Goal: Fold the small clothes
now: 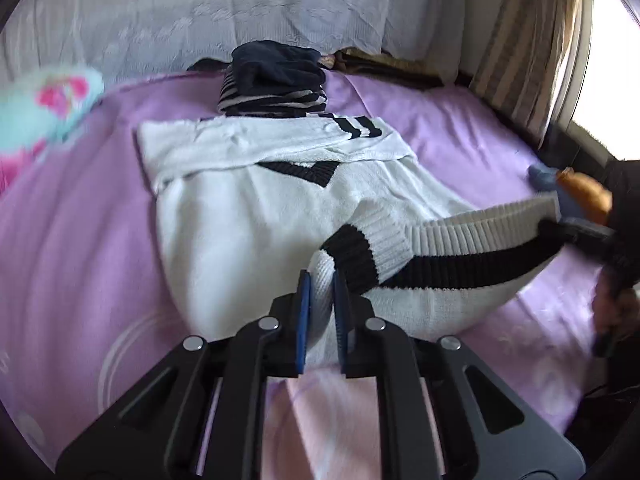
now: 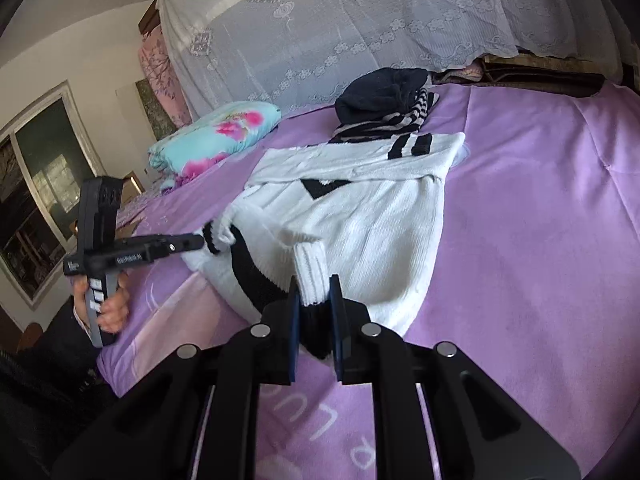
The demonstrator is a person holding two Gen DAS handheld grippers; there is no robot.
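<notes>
At the bottom centre of the left wrist view, the left gripper (image 1: 320,280) is closed tight on the near hem of a white sweater (image 1: 248,216), a bunched fold of white knit pinched between its blue pads (image 1: 304,320). At the bottom centre of the right wrist view, the right gripper (image 2: 314,292) is likewise clamped on the hem, with white ribbing above and the black band below squeezed between its pads. Both hold the same ribbed edge, lifted and stretched between them, so the black stripe (image 1: 460,264) runs as a taut band toward the right edge of the left view, where the right gripper appears blurred with a hand behind it. In the right view the left gripper (image 2: 202,242) shows at middle left, held by a hand (image 2: 114,308) at the lower left.

Beyond the hem, the sweater's body lies flat on a purple bedspread (image 2: 540,200), its black V-neck (image 2: 324,186) toward the centre and a sleeve with black stripes folded across the top. Just past it sits a pile of dark and striped clothes (image 2: 384,108). A turquoise floral quilt (image 2: 216,136) rests at the left, and a white lace cover (image 2: 360,20) fills the upper frame.
</notes>
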